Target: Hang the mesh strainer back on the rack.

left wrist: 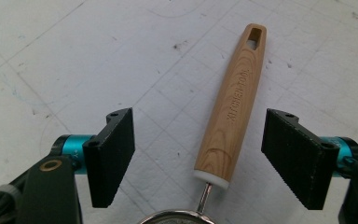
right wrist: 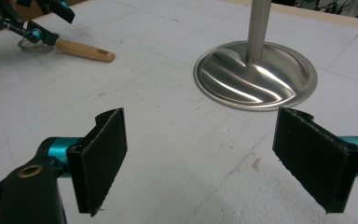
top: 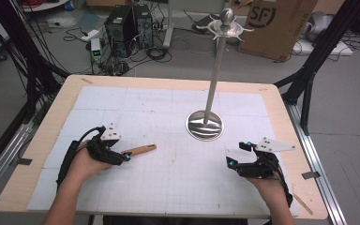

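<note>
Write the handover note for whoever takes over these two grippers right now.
Left gripper: open, jaws either side of the wooden handle of a kitchen tool lying flat on the mat; pads not touching it.
Right gripper: open, holding nothing, near the stand's steel base.
Stand: upright mid-table, hooks at its top.
Done: left gripper lined up on the handle.
Left: probably close on the handle and lift the tool.
</note>
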Available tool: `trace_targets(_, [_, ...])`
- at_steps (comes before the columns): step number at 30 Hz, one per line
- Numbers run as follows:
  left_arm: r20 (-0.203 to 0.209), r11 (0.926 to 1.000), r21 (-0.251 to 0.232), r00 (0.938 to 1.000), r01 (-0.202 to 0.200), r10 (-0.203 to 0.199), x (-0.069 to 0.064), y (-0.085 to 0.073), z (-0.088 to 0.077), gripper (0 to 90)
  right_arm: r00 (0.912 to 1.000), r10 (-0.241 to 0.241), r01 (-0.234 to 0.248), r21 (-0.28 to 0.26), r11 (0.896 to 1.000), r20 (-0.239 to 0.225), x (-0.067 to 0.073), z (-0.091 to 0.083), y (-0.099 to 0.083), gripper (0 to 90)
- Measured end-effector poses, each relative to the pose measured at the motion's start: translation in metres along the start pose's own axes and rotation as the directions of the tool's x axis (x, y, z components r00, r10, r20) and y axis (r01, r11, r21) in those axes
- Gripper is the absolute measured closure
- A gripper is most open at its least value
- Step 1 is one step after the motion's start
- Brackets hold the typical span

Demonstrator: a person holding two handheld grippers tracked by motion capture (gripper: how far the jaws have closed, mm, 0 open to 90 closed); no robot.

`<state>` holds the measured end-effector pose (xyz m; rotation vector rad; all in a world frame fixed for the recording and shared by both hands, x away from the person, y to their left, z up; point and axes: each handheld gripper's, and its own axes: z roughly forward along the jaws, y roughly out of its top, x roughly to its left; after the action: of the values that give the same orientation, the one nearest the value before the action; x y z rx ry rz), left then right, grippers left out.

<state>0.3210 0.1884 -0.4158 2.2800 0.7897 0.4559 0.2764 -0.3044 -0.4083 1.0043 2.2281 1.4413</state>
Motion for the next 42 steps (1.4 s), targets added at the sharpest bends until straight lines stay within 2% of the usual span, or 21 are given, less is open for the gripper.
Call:
trace_targets(6, [0.024, 0.9987, 0.048, 0.9995, -0.020, 0.019, -0.002, 0.000, 0.006, 26.2, 1.0000, 0.000, 0.000, -0.002, 1.000, 0.000, 0.000, 0.000, 0.000, 16.9])
trace_targets(11, [0.025, 0.9958, 0.089, 0.9995, -0.020, 0.018, -0.003, -0.001, 0.010, 25.7, 1.0000, -0.001, 0.001, 0.002, 1.000, -0.003, 0.000, 0.000, 0.000, 16.9])
trace_targets(13, [0.023, 0.9931, 0.111, 0.9991, -0.039, 0.037, -0.003, -0.001, 0.011, 26.2, 1.0000, -0.005, 0.005, 0.000, 1.000, -0.001, 0.000, 0.001, 0.000, 16.9])
trace_targets(14, [0.020, 0.9939, 0.104, 0.9992, -0.036, 0.034, -0.004, -0.001, 0.012, 26.4, 1.0000, -0.003, 0.003, 0.001, 1.000, -0.002, 0.000, 0.001, 0.000, 16.9])
trace_targets(18, [0.031, 0.9920, 0.120, 0.9990, -0.036, 0.033, -0.005, -0.001, 0.014, 31.9, 1.0000, -0.002, 0.002, 0.002, 1.000, -0.003, 0.000, 0.001, 0.000, 16.9])
trace_targets(20, [0.046, 0.9895, 0.135, 0.9979, -0.051, 0.045, -0.004, -0.001, 0.014, 38.4, 1.0000, -0.003, 0.003, 0.003, 1.000, -0.002, 0.000, 0.001, -0.001, 16.9])
trace_targets(23, [0.050, 0.9905, 0.133, 0.9984, -0.034, 0.028, -0.005, 0.000, 0.014, 43.5, 1.0000, -0.003, 0.003, 0.003, 1.000, -0.004, 0.001, 0.002, -0.001, 16.9])
trace_targets(26, [0.041, 0.9872, 0.153, 0.9983, -0.046, 0.040, -0.004, 0.002, 0.012, 51.4, 1.0000, -0.004, 0.004, 0.005, 1.000, -0.006, 0.002, 0.002, 0.000, 16.9])
trace_targets(31, [0.061, 0.9876, 0.153, 0.9978, -0.034, 0.025, -0.005, 0.003, 0.011, 60.5, 1.0000, -0.008, 0.008, 0.005, 1.000, -0.006, 0.002, 0.002, 0.000, 16.9])
trace_targets(40, [0.059, 0.9813, 0.188, 0.9979, -0.040, 0.029, -0.007, 0.005, 0.014, 60.6, 1.0000, -0.005, 0.005, 0.008, 1.000, -0.006, 0.002, 0.003, 0.000, 16.9])
trace_targets(42, [0.058, 0.9826, 0.182, 0.9980, -0.035, 0.025, -0.007, 0.005, 0.015, 60.8, 1.0000, -0.007, 0.007, 0.008, 1.000, -0.006, 0.002, 0.003, 0.000, 16.9])
